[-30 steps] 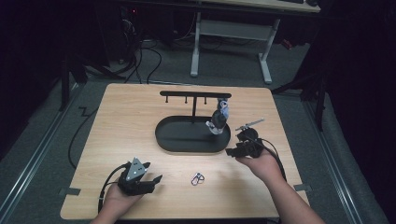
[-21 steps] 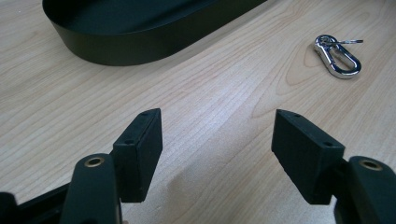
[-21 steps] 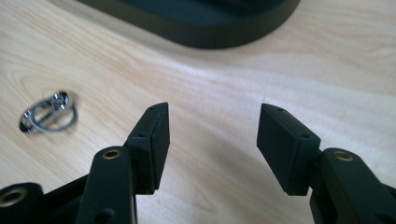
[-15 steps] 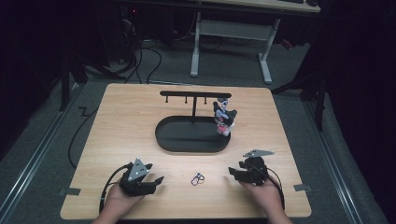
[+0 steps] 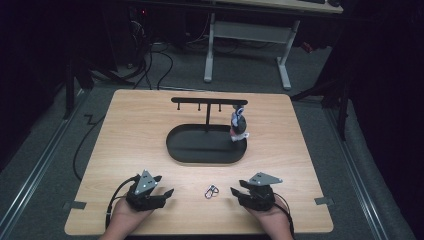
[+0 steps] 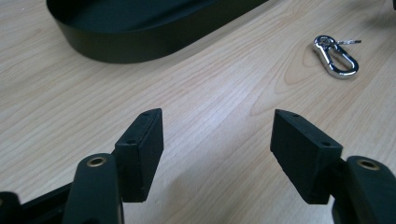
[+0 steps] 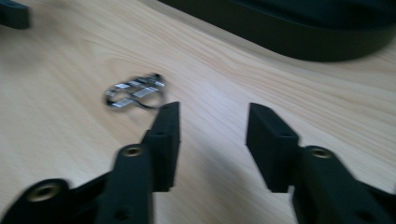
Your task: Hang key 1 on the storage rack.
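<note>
My right hand-held gripper [image 7: 212, 116], jaws just narrowing and empty, sits beside the carabiner [image 7: 135, 91]; my left hand-held gripper [image 6: 217, 128] rests spread, empty.

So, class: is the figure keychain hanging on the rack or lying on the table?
Hanging. The figure keychain dangles upright from the right end of the black rack's bar, above the rack's oval tray.

dark room, grey floor [image 5: 250, 75], perhaps a white-legged desk [image 5: 247, 30].
</note>
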Demonstrator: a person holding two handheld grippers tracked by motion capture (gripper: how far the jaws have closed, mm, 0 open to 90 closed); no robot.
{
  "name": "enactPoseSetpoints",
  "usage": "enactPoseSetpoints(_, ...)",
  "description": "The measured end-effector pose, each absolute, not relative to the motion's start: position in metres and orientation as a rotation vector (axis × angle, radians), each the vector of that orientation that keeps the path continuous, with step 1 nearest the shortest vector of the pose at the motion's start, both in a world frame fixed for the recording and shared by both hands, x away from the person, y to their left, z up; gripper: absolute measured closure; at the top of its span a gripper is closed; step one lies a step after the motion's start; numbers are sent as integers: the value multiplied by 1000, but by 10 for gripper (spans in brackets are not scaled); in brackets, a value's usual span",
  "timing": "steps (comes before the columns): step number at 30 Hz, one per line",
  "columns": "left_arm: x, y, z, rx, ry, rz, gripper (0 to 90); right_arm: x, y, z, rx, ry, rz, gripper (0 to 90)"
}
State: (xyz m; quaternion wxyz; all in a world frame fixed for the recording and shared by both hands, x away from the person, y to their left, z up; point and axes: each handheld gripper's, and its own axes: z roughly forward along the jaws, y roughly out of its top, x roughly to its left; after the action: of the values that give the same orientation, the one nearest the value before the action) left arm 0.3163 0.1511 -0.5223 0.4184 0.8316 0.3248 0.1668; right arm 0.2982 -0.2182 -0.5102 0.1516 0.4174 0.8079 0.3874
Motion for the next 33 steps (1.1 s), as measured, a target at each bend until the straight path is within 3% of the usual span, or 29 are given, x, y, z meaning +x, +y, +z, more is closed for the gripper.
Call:
enactPoseSetpoints(1,314,154,-523,2086,826,426,353,298,-211,-509,1176,2337,1134,685)
enactPoseSetpoints(2,310,160,-523,2082,845,439,353,298,-196,-507,1116,2380,1175,900)
enactPoseSetpoints(11,294,183,-524,2056,917,466,354,307,-138,-516,940,2496,1076,900)
enactPoseSetpoints(15,293,183,-522,2052,915,462,355,308,-138,-520,913,2509,1003,900)
enactPoseSetpoints(22,296,160,-516,2072,812,448,353,298,-168,-522,960,2481,959,900)
enactPoseSetpoints(33,316,124,-517,2110,690,385,352,277,-263,-521,1278,2284,906,900)
